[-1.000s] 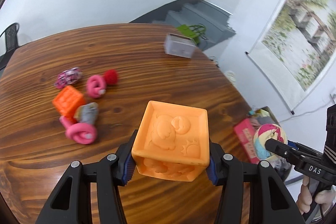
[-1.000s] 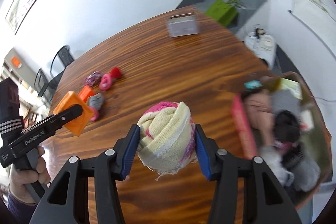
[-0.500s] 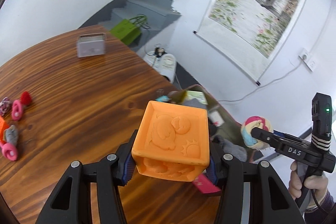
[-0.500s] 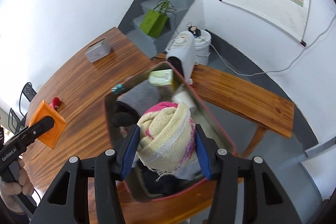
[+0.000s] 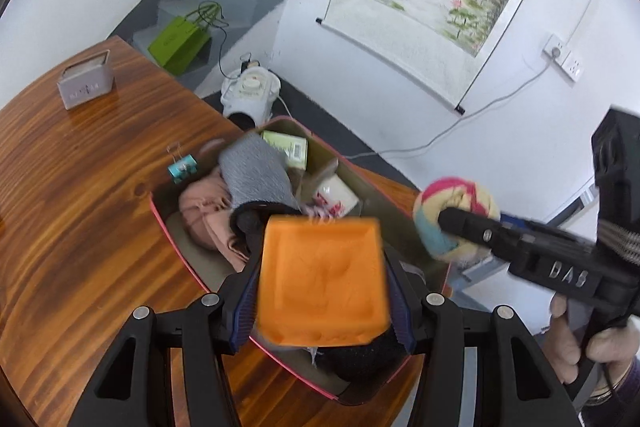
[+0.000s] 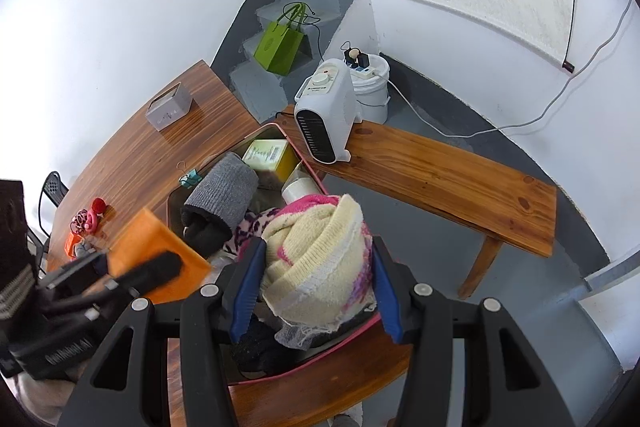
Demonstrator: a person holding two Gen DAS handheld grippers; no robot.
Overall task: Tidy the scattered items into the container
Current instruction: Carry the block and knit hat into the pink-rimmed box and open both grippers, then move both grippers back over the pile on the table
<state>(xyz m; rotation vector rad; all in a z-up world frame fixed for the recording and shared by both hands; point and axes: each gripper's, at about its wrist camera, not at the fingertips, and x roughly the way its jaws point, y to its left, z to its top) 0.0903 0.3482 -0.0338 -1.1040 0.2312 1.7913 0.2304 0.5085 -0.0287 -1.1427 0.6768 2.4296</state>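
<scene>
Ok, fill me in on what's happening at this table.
A person is tidying with two handheld grippers. The left gripper, its jaws just opening, has an orange block between them above the pink-rimmed container. The right gripper grips a rolled sock over it. More small items wait on the table.

Bright, even daylight w/ soft shadows, no harsh glare. Heavy fisheye bend & black vignette at edges in both views. Orange embossed rubber cube is motion-blurred, also smeared in right view. White walls near blown out; glossy brown wooden counter shows mild sheen.
</scene>
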